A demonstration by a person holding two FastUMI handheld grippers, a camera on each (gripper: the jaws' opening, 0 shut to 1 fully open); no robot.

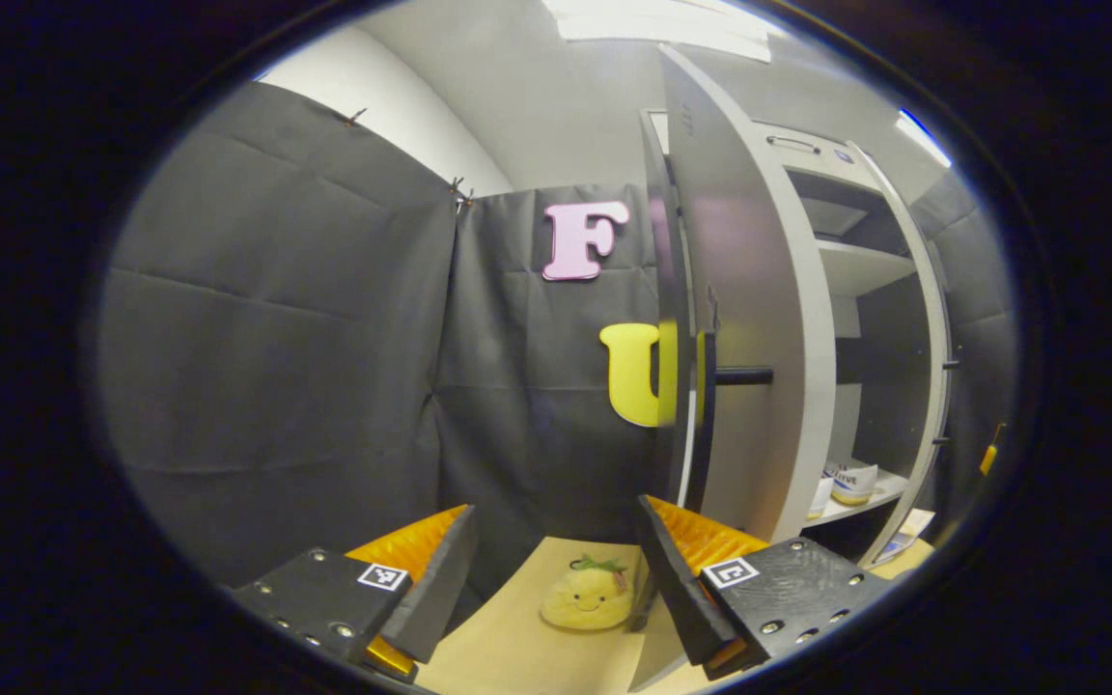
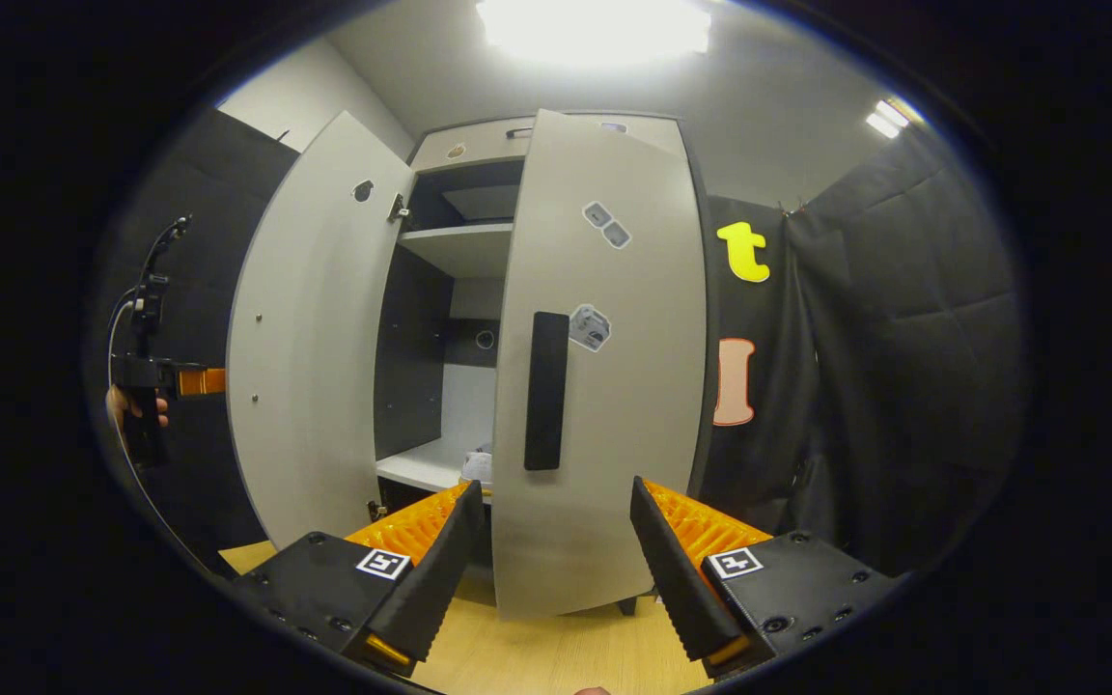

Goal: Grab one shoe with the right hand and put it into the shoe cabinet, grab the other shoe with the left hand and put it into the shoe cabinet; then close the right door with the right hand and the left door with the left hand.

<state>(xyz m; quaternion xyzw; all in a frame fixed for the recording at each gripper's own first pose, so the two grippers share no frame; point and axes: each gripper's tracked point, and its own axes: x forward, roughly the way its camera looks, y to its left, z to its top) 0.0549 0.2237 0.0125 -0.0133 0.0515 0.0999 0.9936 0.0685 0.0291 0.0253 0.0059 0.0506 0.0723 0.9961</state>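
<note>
Shoes (image 1: 850, 481) sit on the lower cabinet shelf; the right door (image 2: 595, 386) is part-closed, the left door (image 2: 310, 338) wide open, with right hand-held gripper (image 2: 551, 550) and left hand-held gripper (image 1: 556, 569) both spread, empty.

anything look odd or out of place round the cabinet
One thing: a yellow plush toy with a smiling face sits on the floor beside the open left door, away from the shoes on the cabinet's shelf. Nothing looks spilled or damaged.
</note>
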